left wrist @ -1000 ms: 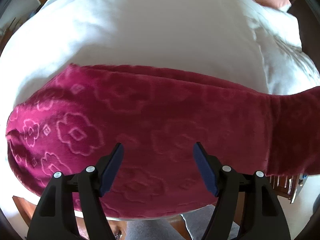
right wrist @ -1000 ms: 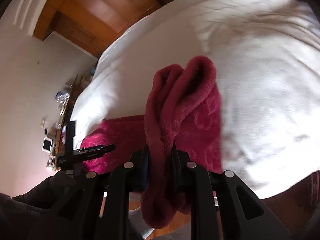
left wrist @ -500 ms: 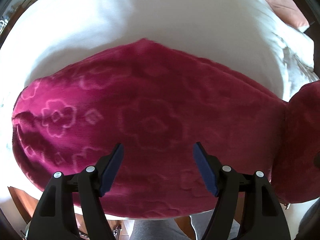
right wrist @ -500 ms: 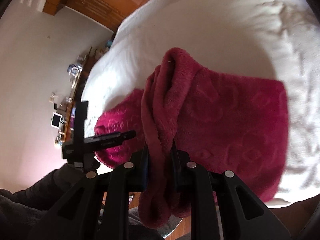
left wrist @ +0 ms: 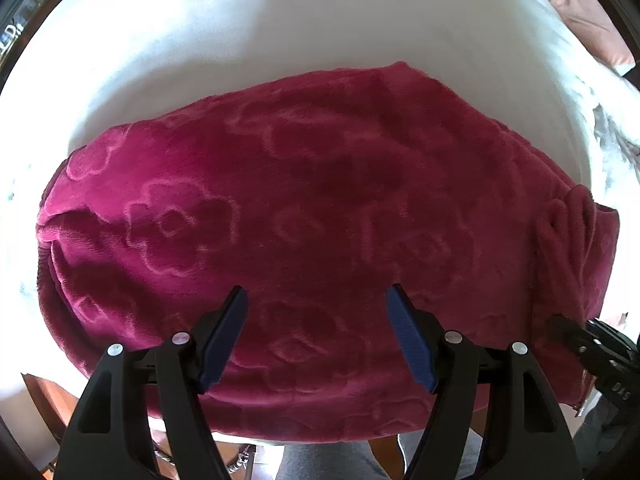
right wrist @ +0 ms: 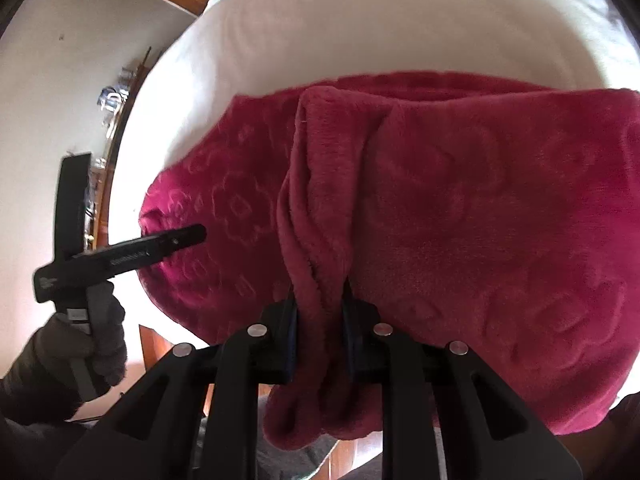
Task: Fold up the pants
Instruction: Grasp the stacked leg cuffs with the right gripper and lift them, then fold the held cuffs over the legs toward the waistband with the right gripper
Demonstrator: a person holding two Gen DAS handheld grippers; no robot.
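Observation:
The pants [left wrist: 312, 220] are crimson fleece with an embossed flower pattern, lying folded across the near edge of a white bed [left wrist: 280, 32]. My left gripper [left wrist: 316, 304] is open and empty, hovering just above the middle of the folded pants. My right gripper [right wrist: 318, 292] is shut on a bunched fold of the pants [right wrist: 320, 208] at their right end; the rest of the fabric [right wrist: 500, 220] is spread flat beyond it. The right gripper also shows at the right edge of the left wrist view [left wrist: 592, 348]. The left gripper [right wrist: 120, 256] shows at the left of the right wrist view, held by a gloved hand.
The white bed cover [right wrist: 400, 20] stretches far beyond the pants. A pink pillow [left wrist: 580, 12] lies at the far right corner. A wooden bed frame [right wrist: 156, 340] and a white wall [right wrist: 48, 100] with a cluttered shelf [right wrist: 116, 96] are to the left.
The right gripper has carried the held end of the pants forward and down, so the fabric now lies doubled and flat on the bed. The left gripper stayed open over it.

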